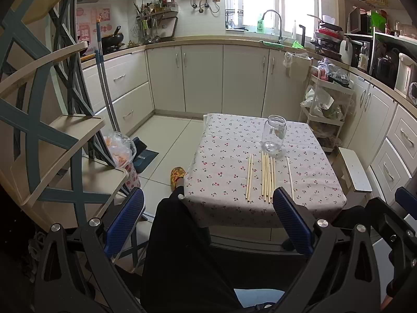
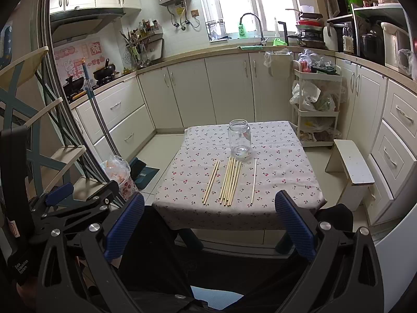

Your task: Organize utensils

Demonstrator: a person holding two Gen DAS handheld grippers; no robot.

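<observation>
Chopsticks (image 1: 267, 177) lie in three groups near the table's (image 1: 312, 182) near edge, glass jar (image 1: 273, 136) upright just behind. Left gripper (image 1: 208, 221): jaws spread, empty, short of the table. Right view: same layout; right gripper (image 2: 209, 224) spread, empty.

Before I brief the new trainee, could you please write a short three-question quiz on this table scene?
1. True or false: the glass jar already holds some chopsticks.
2. Multiple choice: the single chopstick lies apart on which side of the middle bunch, seen from the right wrist camera? A) left B) right C) across it
3. Fill in: the left gripper and right gripper both have jaws that are ____.

Key: 1 false, the jar stands upright and empty on the cherry-print tablecloth, beyond the chopsticks; 2 B, while a pair lies to the left; 3 open, holding nothing.
</observation>
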